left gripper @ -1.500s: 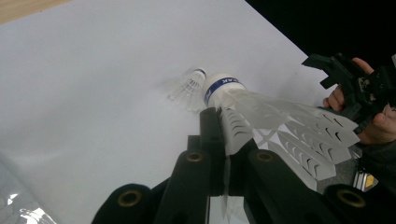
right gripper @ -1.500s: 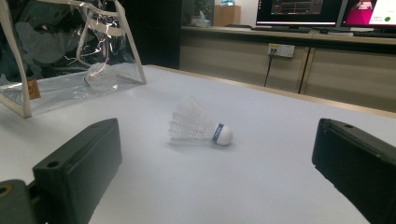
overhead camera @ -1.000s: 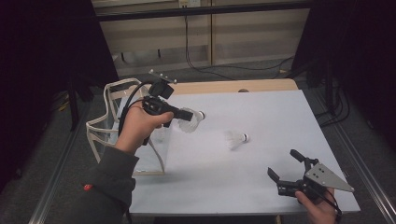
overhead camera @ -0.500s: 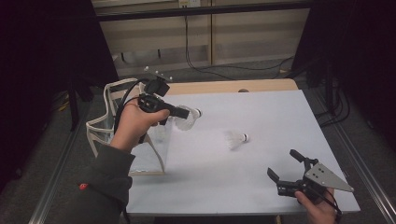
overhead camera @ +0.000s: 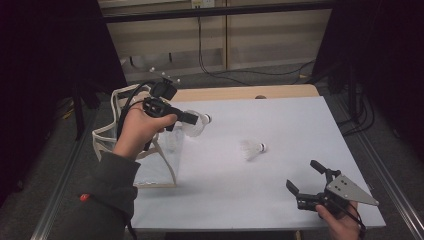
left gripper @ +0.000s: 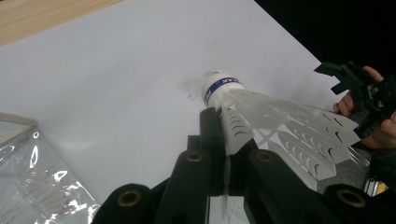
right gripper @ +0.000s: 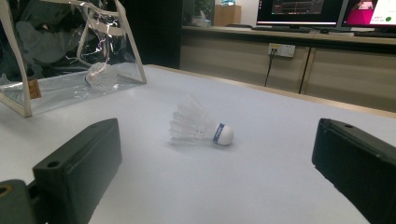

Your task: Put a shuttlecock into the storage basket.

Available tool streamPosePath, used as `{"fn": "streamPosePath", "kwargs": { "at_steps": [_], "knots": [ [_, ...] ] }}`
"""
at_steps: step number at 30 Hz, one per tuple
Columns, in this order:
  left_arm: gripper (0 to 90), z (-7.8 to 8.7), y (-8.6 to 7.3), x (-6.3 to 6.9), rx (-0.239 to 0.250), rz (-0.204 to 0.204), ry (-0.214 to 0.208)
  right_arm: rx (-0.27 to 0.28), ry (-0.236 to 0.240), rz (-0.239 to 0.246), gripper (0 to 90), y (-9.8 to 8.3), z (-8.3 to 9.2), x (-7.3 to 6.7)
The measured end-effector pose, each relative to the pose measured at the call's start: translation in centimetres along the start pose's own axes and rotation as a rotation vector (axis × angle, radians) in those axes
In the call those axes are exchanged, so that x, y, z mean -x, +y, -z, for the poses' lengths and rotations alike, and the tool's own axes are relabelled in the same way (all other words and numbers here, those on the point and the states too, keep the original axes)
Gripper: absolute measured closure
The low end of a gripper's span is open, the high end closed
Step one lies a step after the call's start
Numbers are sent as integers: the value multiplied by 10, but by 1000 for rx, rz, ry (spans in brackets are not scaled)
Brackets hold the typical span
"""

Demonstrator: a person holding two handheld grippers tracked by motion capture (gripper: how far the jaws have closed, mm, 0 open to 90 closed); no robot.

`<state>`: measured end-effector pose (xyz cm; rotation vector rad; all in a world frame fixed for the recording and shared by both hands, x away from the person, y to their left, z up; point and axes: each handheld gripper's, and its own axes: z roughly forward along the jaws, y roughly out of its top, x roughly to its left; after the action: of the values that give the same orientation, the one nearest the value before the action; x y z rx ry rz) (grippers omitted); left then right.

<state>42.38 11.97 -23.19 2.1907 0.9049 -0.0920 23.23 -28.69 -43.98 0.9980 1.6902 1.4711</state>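
Note:
My left gripper [overhead camera: 192,119] hangs over the white table's [overhead camera: 290,115] left part, shut on the feather skirt of a white shuttlecock [overhead camera: 199,123]. In the left gripper view the black jaws [left gripper: 226,140] pinch that skirt, and its blue-banded cork [left gripper: 218,87] points away over the table. A second shuttlecock [overhead camera: 252,149] lies on its side mid-table, seen close in the right gripper view [right gripper: 198,126]. My right gripper [overhead camera: 304,176] rests near the front right corner, open, aimed at the lying shuttlecock with nothing between its jaws [right gripper: 217,163].
A clear plastic bag with cream trim [overhead camera: 150,165] stands at the table's left edge, just under my left hand. Through its wall [right gripper: 70,60] a pale shuttlecock-like shape [right gripper: 100,74] shows. A wooden strip [overhead camera: 240,93] runs along the far edge. Cabinets and cables lie beyond.
My left gripper has drifted slightly back and to the left with the shuttlecock still in it. The right gripper and the lying shuttlecock have stayed put.

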Motion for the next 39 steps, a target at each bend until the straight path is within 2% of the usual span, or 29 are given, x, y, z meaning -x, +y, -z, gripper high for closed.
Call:
{"fn": "streamPosePath", "kwargs": {
  "at_steps": [25,32,33,39],
  "knots": [
    [897,17,3,-11,15,41,37,1,-2,1,14,0,0,0],
    [897,22,3,-15,20,48,63,1,-1,0,14,0,0,0],
    [897,22,3,-15,29,60,67,0,-2,1,14,0,0,0],
    [897,27,3,-19,24,58,71,3,-2,-2,14,0,0,0]
  ]
}}
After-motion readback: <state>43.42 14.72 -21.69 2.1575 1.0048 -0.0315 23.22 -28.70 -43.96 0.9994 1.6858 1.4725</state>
